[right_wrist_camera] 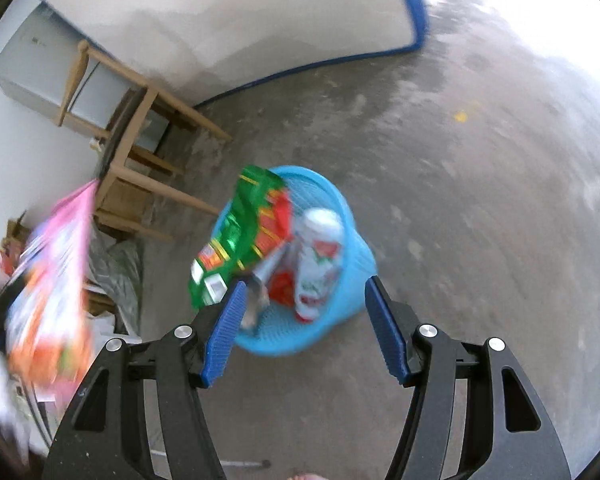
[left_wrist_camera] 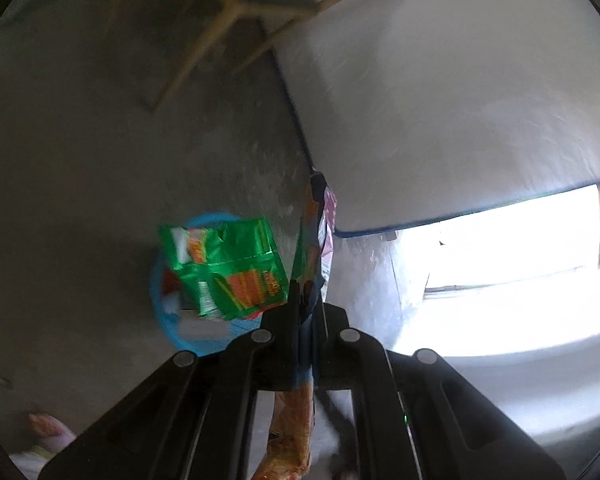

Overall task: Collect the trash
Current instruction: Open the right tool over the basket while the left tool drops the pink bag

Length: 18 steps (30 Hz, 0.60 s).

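We're over a bare grey concrete floor (right_wrist_camera: pixel 480 184), with a white mattress edged in blue (right_wrist_camera: pixel 236 20) leaning across the far side and a pale wooden stool frame (right_wrist_camera: pixel 140 148) at about ten o'clock in the right wrist view.

Starting on the left: our left gripper (left_wrist_camera: pixel 308 300) has its jaws pinched tight on a crumpled orange and pink snack bag (left_wrist_camera: pixel 318 240). The bag sticks up past the fingertips toward twelve o'clock, edge-on to the camera, and its tail hangs down between the black arms at six o'clock. In the right wrist view that same bag shows as a pink and orange blur at nine o'clock (right_wrist_camera: pixel 52 288), well left of the basket.

At ten o'clock from the left fingertips we see a green wrapper (left_wrist_camera: pixel 224 268) with orange panels, lying across the mouth of the blue basket (left_wrist_camera: pixel 160 312) on the floor.

Moving right: our right gripper (right_wrist_camera: pixel 304 312) stands wide open, blue ribbed pads (right_wrist_camera: pixel 384 328) spread apart, with nothing pressed between them. The blue basket sits straight ahead at twelve o'clock, its near rim showing between the two pads. The green wrapper drapes over the basket's left rim at eleven o'clock, just beyond the left pad. Inside the basket a white can with red and green print (right_wrist_camera: pixel 318 264) stands tilted, beside some red scraps and a silvery foil piece (right_wrist_camera: pixel 260 284) whose lower end lies close by the left pad.
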Motion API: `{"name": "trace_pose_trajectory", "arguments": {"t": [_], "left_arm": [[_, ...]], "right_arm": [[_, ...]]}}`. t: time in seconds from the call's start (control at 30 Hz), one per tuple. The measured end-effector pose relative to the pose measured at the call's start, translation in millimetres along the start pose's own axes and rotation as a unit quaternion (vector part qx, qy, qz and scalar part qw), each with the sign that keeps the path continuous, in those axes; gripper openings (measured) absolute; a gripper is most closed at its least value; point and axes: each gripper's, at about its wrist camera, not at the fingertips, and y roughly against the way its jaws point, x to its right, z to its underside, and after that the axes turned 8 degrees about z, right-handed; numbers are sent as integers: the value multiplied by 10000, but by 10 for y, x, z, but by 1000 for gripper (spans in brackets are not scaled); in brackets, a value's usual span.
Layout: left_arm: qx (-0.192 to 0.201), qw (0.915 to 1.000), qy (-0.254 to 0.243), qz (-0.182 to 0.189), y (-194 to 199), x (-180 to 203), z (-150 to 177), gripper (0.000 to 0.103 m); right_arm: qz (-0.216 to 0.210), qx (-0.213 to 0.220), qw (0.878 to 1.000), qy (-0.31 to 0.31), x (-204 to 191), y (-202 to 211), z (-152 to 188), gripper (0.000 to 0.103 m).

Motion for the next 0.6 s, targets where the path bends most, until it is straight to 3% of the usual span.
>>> {"name": "trace_pose_trajectory", "arguments": {"t": [0.07, 0.1, 0.17, 0.2, 0.33, 0.5, 0.6], "left_arm": [[-254, 9987, 279, -332, -433, -214, -69, 11], [-297, 9973, 412, -528, -560, -317, -53, 22], [-381, 9941, 574, -837, -712, -483, 7, 34], [-431, 9918, 615, -1030, -748, -556, 38, 34], [-347, 9947, 440, -857, -499, -546, 104, 39], [-137, 9973, 5, -719, 208, -215, 115, 39], [-168, 9953, -676, -679, 780, 83, 250, 39]], "right_arm": [[93, 5, 9998, -149, 166, 149, 124, 59], [149, 22, 9997, -202, 248, 239, 185, 59], [332, 98, 9993, -116, 282, 369, 220, 60], [406, 156, 9991, -17, 263, 388, 211, 60], [470, 449, 9956, 671, -134, 430, 15, 56], [89, 435, 9891, 1407, -932, 131, -173, 49], [283, 355, 9800, 1937, -1331, -292, -247, 34]]}}
